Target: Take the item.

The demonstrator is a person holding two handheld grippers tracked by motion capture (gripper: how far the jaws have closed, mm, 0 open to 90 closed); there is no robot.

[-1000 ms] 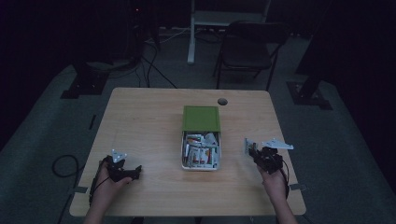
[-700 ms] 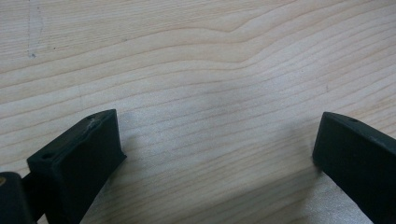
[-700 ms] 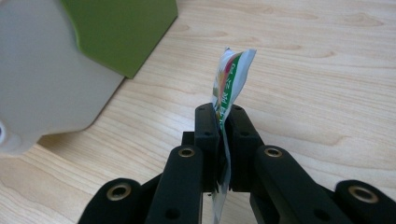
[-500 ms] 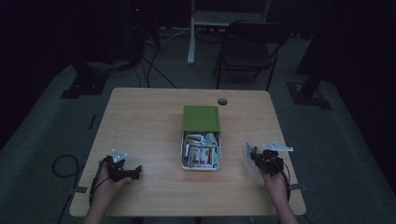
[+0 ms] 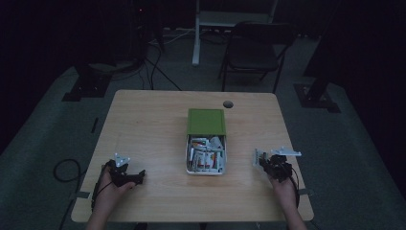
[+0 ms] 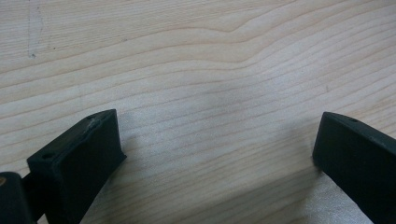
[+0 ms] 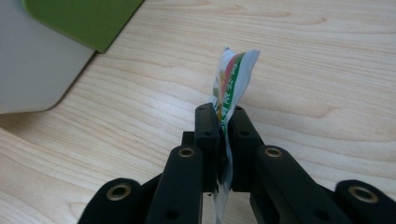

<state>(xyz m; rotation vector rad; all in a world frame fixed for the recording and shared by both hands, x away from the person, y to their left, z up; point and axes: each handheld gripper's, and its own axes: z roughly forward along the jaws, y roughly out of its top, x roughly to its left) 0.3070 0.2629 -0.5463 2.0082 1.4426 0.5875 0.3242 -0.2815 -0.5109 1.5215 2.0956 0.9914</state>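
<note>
**Right gripper pinches a packet beside the tin**

The right gripper (image 7: 223, 122) has its jaws pressed onto a small printed packet (image 7: 232, 79), held upright above the table (image 5: 153, 129), right of the open tin (image 5: 206, 155) with its green lid (image 5: 206, 121). The left gripper (image 6: 219, 149) rests on bare wood, jaws spread wide.

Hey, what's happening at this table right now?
A person works at a wooden table with a gripper in each hand. The right gripper is shut on a small printed packet, held to the right of an open tin full of similar packets, its green lid at the far end. The left gripper rests open over bare wood.
</note>
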